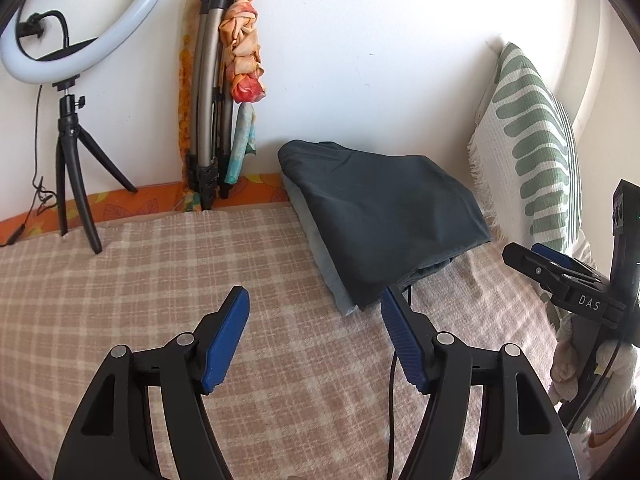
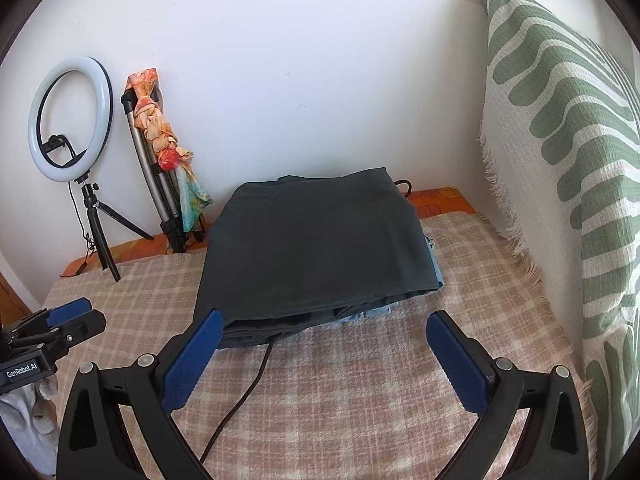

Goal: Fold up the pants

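Showing folded pants (image 2: 316, 248) on bed (image 2: 360, 392), just ahead of your right claw (image 2: 322, 338) | nearer than left claw (image 1: 314, 316) | both released, empty.

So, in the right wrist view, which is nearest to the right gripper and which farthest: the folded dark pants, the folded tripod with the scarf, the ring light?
From the right gripper:
1. Folded dark pants, straight ahead on the checked blanket, just past the fingertips.
2. Folded tripod, back left, leaning on the wall.
3. Ring light, farther left, near the bed's far corner.
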